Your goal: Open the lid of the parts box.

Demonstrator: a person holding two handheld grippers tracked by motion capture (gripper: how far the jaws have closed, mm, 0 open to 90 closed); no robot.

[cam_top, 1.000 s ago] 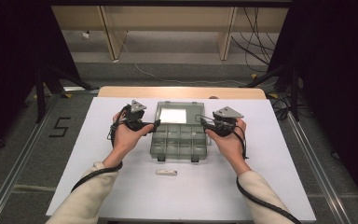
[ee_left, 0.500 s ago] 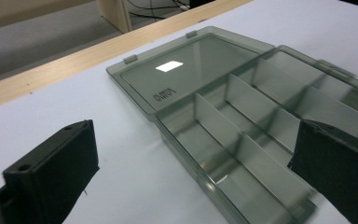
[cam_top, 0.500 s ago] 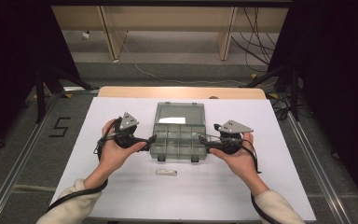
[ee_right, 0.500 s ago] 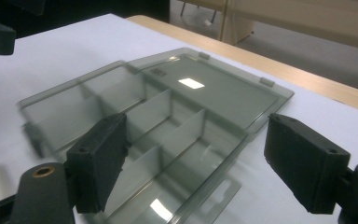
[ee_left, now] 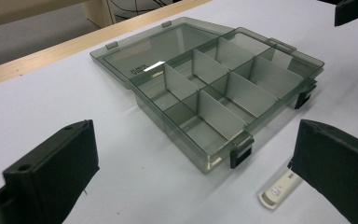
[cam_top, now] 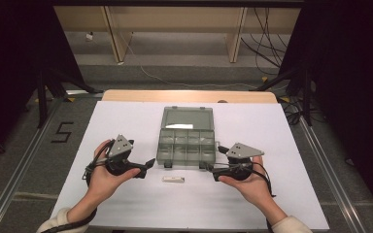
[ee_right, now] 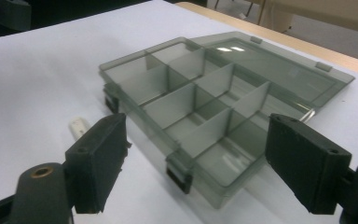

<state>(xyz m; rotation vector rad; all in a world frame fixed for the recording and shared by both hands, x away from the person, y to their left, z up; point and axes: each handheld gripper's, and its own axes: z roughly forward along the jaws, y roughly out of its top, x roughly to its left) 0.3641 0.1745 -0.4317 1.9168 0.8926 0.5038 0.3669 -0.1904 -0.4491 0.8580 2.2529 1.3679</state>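
Observation:
A translucent grey compartment box (cam_top: 187, 148) lies open on the white table cover, its lid (cam_top: 187, 119) flat behind it and its compartments empty. A small white stick (cam_top: 173, 179) lies just in front of the box. My left gripper (cam_top: 148, 165) is held at the box's front left corner, open and empty. My right gripper (cam_top: 210, 169) is at the front right corner, also open and empty. The left gripper view looks between wide-set jaws at the box (ee_left: 214, 102) and the stick (ee_left: 279, 189). The right gripper view shows the box (ee_right: 191, 107) and the stick (ee_right: 79, 127).
The white cover (cam_top: 281, 141) spreads over a wooden table whose far edge (cam_top: 189, 95) shows behind the box. Black stands and cables sit on the floor beyond. A floor mark "5" (cam_top: 62, 132) is at the left.
Both hands have drawn back from the sides of the lid toward the near edge, ending by the box's front corners. The box and the stick have not moved.

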